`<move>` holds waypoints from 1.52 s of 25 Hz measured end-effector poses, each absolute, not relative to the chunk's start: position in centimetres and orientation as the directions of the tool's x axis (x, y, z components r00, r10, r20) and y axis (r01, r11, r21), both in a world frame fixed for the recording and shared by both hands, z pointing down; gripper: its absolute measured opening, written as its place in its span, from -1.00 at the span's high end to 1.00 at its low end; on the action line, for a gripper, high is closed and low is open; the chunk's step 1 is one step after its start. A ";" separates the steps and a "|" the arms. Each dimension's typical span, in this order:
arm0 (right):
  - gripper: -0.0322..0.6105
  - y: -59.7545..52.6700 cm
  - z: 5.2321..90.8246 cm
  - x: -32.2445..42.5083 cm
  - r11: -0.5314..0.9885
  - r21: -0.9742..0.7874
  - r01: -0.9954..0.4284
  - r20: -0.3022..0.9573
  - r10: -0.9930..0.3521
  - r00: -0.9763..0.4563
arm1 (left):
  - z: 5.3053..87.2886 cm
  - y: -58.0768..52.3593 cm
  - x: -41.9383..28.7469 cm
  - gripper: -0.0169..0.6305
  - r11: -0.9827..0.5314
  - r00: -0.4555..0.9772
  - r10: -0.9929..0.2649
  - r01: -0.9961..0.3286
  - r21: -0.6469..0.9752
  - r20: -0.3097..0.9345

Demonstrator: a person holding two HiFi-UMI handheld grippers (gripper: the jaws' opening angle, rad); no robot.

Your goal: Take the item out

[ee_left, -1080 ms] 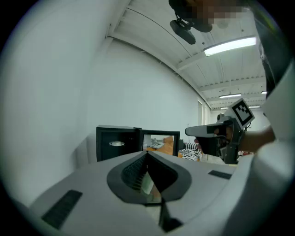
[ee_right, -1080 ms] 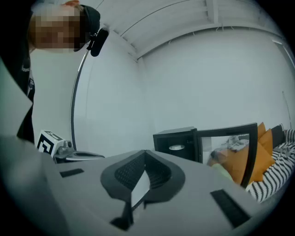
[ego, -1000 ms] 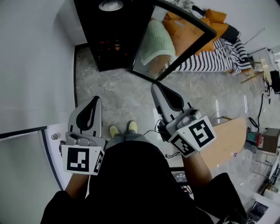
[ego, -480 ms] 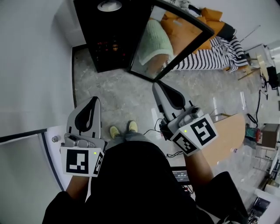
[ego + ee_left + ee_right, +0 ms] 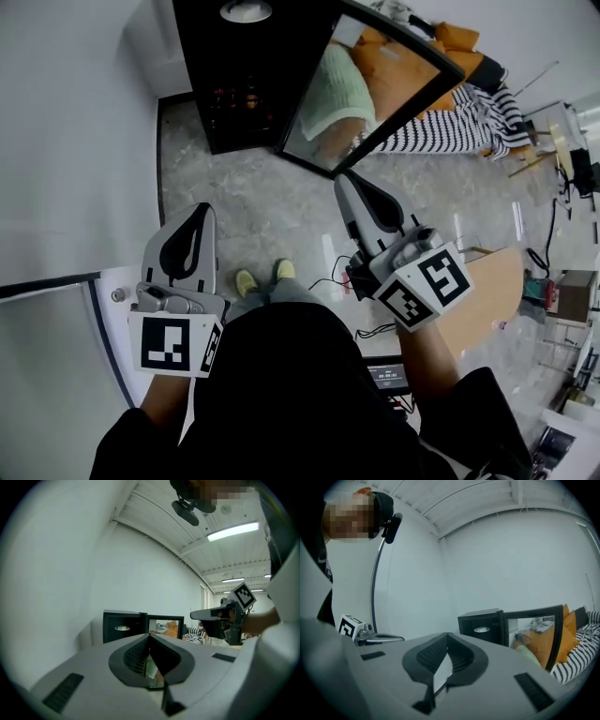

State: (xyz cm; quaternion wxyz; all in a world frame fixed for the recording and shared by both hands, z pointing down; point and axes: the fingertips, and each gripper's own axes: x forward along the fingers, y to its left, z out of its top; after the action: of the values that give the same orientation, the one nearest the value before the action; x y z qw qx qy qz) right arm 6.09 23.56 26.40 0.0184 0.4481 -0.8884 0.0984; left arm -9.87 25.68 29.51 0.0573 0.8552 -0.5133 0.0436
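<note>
**Both tools shut and empty; item inside the open cabinet**

Left tool [image 5: 202,212]: grey moulded plastic. The jaws are closed tip to tip, leaving a teardrop gap behind them that is lined with ribbed black pads. Its own view shows nothing between the jaws.

Right tool [image 5: 346,179]: same build. The jaws are pressed together with nothing held. It sits further forward than the left tool, and both point roughly level toward the cabinet.

Each tool carries a white marker cube printed with black square patterns: the left cube [image 5: 173,343] and the right cube [image 5: 424,287].

Cabinet [image 5: 246,89]: a black, box-shaped unit standing on the floor against the white wall, with a dark interior. Its door [image 5: 375,82] is swung open to the right. The door is a thin black frame around a glossy pane, and orange cushions and a pale green cloth show in that pane.

Item [image 5: 246,10]: a pale, round, shallow dish, smooth in finish. It rests inside the cabinet, high in the opening and well apart from both tools.

Floor [image 5: 253,211]: polished grey stone-pattern tiles that catch light reflections.

Yellow-green shoes [image 5: 263,277] show between the two tools. A black-and-white striped fabric [image 5: 441,131] lies to the right, beyond the door.
</note>
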 end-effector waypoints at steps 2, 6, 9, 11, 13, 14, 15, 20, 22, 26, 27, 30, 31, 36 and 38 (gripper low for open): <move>0.89 23.9 26.2 5.7 0.588 -0.159 -0.793 0.117 -0.786 -0.607 | 29.4 25.9 -10.2 0.92 -0.466 0.469 -0.873 -0.883 0.056 0.131; 0.88 24.4 25.8 4.5 0.602 -0.144 -0.785 0.111 -0.779 -0.618 | 29.3 26.2 -11.3 0.92 -0.463 0.467 -0.875 -0.884 0.059 0.125; 0.89 24.9 25.9 3.4 0.608 -0.134 -0.783 0.117 -0.774 -0.622 | 29.3 26.6 -12.2 0.92 -0.461 0.464 -0.877 -0.886 0.058 0.124; 0.89 25.2 25.9 2.8 0.613 -0.126 -0.780 0.119 -0.771 -0.626 | 29.2 26.8 -12.8 0.92 -0.458 0.462 -0.878 -0.887 0.059 0.123; 0.89 25.3 25.7 2.2 0.618 -0.115 -0.778 0.122 -0.769 -0.628 | 29.3 26.9 -13.3 0.92 -0.455 0.459 -0.880 -0.888 0.064 0.123; 0.89 25.4 25.6 2.0 0.620 -0.110 -0.777 0.123 -0.767 -0.629 | 29.3 26.9 -13.5 0.92 -0.454 0.459 -0.880 -0.888 0.068 0.122; 0.89 25.4 25.5 1.8 0.621 -0.104 -0.776 0.124 -0.766 -0.630 | 29.3 26.9 -13.7 0.92 -0.455 0.460 -0.880 -0.888 0.070 0.120; 0.89 25.3 25.2 1.2 0.619 -0.104 -0.778 0.114 -0.770 -0.628 | 29.3 26.8 -14.3 0.92 -0.458 0.464 -0.879 -0.886 0.072 0.113; 0.89 25.1 25.3 1.0 0.619 -0.107 -0.778 0.111 -0.770 -0.628 | 29.3 26.6 -14.5 0.92 -0.457 0.462 -0.880 -0.887 0.072 0.112; 0.89 24.7 25.5 0.8 0.623 -0.102 -0.776 0.113 -0.768 -0.631 | 29.3 26.0 -14.5 0.92 -0.459 0.464 -0.878 -0.886 0.067 0.115; 0.89 24.5 25.5 0.8 0.623 -0.105 -0.775 0.111 -0.768 -0.631 | 29.3 25.8 -14.5 0.92 -0.460 0.464 -0.878 -0.886 0.065 0.114; 0.88 23.8 25.6 0.9 0.621 -0.116 -0.775 0.107 -0.768 -0.632 | 29.2 25.1 -14.4 0.92 -0.461 0.465 -0.878 -0.886 0.061 0.112; 0.89 23.6 25.7 1.0 0.622 -0.116 -0.775 0.109 -0.767 -0.632 | 29.2 24.9 -14.3 0.92 -0.461 0.465 -0.878 -0.885 0.064 0.112; 0.89 21.6 25.9 1.1 0.626 -0.127 -0.769 0.121 -0.760 -0.639 | 29.4 23.1 -13.9 0.92 -0.467 0.473 -0.872 -0.881 0.071 0.123; 0.89 20.3 26.1 1.1 0.632 -0.129 -0.764 0.123 -0.755 -0.644 | 29.6 21.9 -13.9 0.92 -0.466 0.471 -0.873 -0.882 0.070 0.128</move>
State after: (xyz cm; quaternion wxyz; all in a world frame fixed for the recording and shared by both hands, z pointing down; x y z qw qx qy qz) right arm 1.07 20.31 26.14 0.0285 0.4206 -0.9028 0.0848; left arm -13.85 21.86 29.57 0.0632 0.8553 -0.5129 0.0372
